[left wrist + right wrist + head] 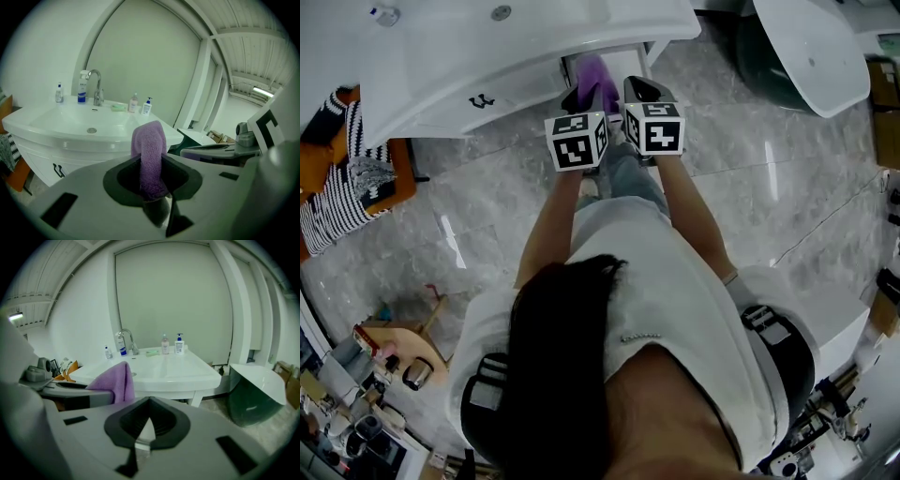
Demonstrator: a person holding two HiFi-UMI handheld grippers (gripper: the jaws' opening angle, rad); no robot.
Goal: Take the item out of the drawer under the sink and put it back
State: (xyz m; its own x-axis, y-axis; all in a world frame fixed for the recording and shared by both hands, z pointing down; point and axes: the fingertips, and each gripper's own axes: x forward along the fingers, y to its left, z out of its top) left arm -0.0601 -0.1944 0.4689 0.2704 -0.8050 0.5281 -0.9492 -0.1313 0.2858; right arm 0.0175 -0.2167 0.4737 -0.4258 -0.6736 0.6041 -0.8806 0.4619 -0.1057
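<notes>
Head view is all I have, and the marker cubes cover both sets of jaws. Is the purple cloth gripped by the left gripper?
Observer: Yes. The jaws of the left gripper are closed on the purple cloth, which stands up between them.
Operator: Is the right gripper on it too?
Observer: No. The jaws of the right gripper are shut with nothing between them; the cloth is off to its left.
Operator: What's on the sink?
Observer: Small bottles stand by the faucet.
</notes>
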